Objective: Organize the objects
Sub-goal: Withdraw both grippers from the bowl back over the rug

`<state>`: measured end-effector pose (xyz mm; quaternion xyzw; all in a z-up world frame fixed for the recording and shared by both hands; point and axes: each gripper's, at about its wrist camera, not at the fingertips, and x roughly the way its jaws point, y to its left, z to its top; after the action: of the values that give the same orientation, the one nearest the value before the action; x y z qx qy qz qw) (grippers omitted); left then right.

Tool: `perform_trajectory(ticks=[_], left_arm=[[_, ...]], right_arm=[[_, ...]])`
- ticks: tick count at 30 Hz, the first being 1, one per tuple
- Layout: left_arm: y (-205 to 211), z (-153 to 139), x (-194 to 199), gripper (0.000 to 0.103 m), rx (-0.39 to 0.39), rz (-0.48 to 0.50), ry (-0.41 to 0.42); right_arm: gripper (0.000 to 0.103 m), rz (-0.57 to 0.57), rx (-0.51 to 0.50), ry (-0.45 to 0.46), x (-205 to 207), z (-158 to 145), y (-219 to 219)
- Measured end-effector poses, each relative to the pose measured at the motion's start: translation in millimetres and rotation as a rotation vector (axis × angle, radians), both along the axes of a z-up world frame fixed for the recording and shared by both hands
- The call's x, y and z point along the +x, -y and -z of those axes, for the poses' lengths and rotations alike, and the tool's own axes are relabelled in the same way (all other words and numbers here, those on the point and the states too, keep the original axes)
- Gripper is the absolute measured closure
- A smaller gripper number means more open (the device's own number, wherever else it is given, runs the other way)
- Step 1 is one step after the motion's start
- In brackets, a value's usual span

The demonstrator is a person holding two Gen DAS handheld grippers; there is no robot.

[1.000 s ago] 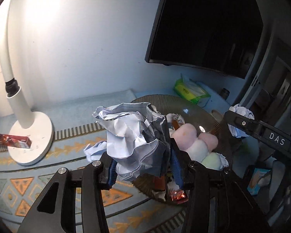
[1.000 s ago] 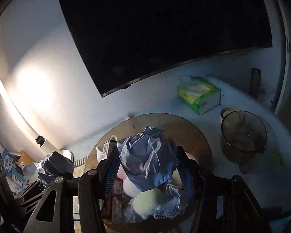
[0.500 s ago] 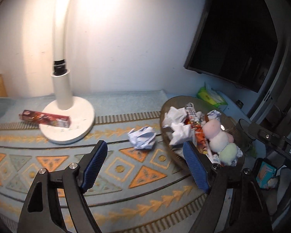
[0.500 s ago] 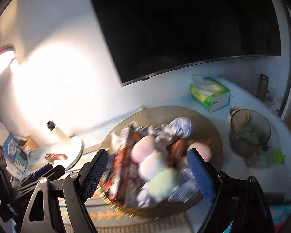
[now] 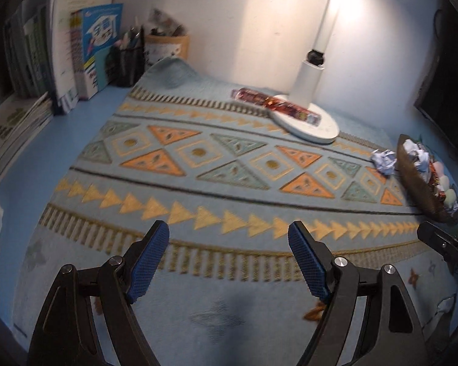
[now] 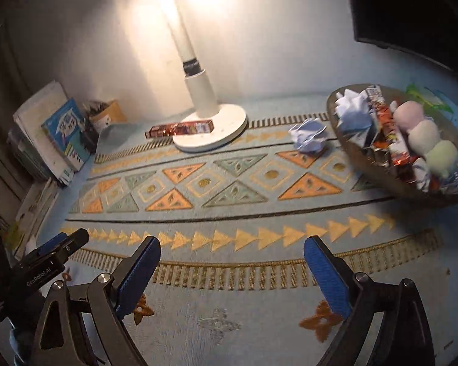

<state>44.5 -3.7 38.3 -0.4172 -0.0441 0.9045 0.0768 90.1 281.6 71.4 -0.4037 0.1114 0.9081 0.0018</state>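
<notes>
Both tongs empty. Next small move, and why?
Probably swing the right tongs toward the crumpled paper ball. It lies loose on the mat beside the basket, which already holds other paper wads; both tongs are open, and the right sits nearer.

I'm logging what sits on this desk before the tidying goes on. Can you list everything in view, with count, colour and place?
crumpled paper ball: 1 loose, pale blue-white, on the mat beside the basket
basket: 1, brown woven, right edge of the mat, holding crumpled papers, red snack packs and three soft balls (pink, white, green)
snack box: 1, long, red-brown, resting against the lamp base
desk lamp: 1, white, lit, at the back of the mat
mat: 1, pale blue with orange and green triangles
books: a stack, white and blue, upright at back left
pen holders: 2, one black mesh, one tan, beside the books
left hand-held gripper: open, empty
right hand-held gripper: open, empty
</notes>
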Motion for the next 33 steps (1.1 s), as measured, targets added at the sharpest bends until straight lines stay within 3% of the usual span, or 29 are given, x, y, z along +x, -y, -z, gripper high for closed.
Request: perform_trajectory(ticks=[4,10,13,14,15,18,19,28,33], left_arm=[[15.2,26.8,-1.5,0.024,-0.109,-0.027,0.034],[17.2,37.1,-6.4,0.023,-0.151,-0.04,0.062],[13.6,37.1,-7.0,0.015,-0.188,-0.053,0.059],[13.9,37.8,-7.5,0.008,-0.197,-0.06,0.059],[14.8,39.4,-9.3,0.0,-0.199,-0.066,0.073],[23.0,41.1,-13.9,0.001,-0.145,-0.071,0.095],[22.7,41.7,-14.5,0.0,-0.151,-0.069,0.097],[21.2,41.2,-14.0,0.0,-0.151,-0.072,0.077],[20.7,41.0,-15.8,0.0,-0.147,-0.077,0.078]], right_arm=[[0.008,-0.007,0.073,0.048,-15.5,28.5,18.2],[0.008,0.012,0.093,0.117,-30.5,54.6,10.8],[0.008,0.007,0.08,0.148,-35.8,61.2,5.0],[0.008,0.012,0.097,0.15,-37.3,60.8,4.6],[0.008,0.016,0.112,0.159,-39.3,60.5,4.9],[0.005,0.015,0.174,0.2,-47.5,65.4,2.3],[0.0,0.013,0.199,0.209,-49.6,67.8,2.6],[0.0,-0.015,0.201,0.179,-47.8,68.2,1.9],[0.0,-0.016,0.208,0.112,-43.6,70.3,0.2]])
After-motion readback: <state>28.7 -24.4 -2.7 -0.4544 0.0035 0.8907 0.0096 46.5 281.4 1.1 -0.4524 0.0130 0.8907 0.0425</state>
